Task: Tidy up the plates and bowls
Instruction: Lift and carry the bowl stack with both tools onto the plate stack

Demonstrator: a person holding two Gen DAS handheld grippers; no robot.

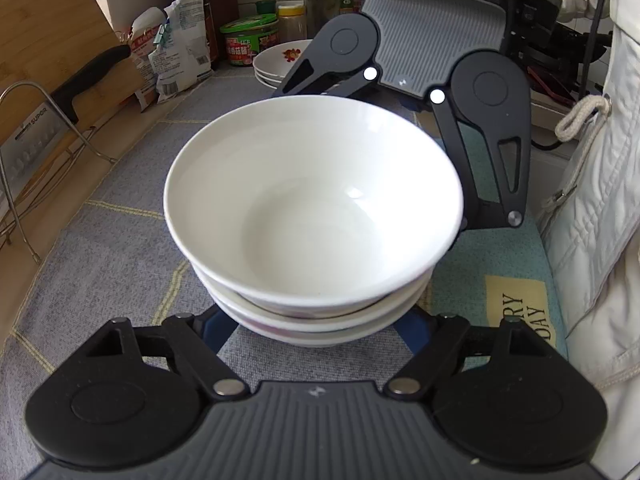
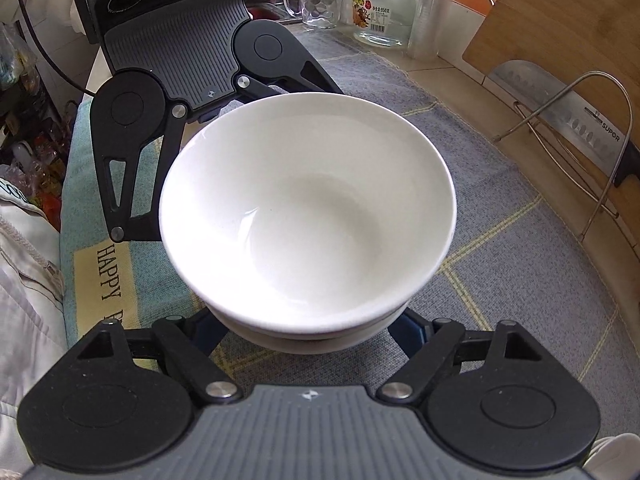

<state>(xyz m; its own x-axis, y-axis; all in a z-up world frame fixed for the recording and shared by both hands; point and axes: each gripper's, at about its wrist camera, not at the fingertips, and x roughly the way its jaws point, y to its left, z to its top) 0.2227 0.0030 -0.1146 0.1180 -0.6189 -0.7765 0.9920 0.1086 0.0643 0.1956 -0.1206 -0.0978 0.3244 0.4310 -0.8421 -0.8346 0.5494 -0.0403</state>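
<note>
A stack of white bowls (image 1: 312, 208) stands on the grey checked cloth (image 1: 120, 248), also in the right wrist view (image 2: 308, 208). My left gripper (image 1: 312, 332) is open, its blue fingers (image 1: 212, 330) spread to either side of the stack's base; fingertips are hidden under the bowls. My right gripper (image 2: 308, 332) is open the same way from the opposite side, blue fingers (image 2: 410, 334) flanking the stack. Each gripper faces the other across the bowls. A stack of white plates (image 1: 276, 62) with a red flower print sits behind.
A wire rack (image 1: 24, 160) holds a cleaver (image 2: 580, 128) and a wooden cutting board (image 1: 48, 40) by the wall. Jars, bottles and packets (image 1: 248, 40) stand at the back. A glass mug (image 2: 316, 0) and jar (image 2: 384, 8) stand behind. A person's pale jacket (image 1: 600, 184) borders the counter.
</note>
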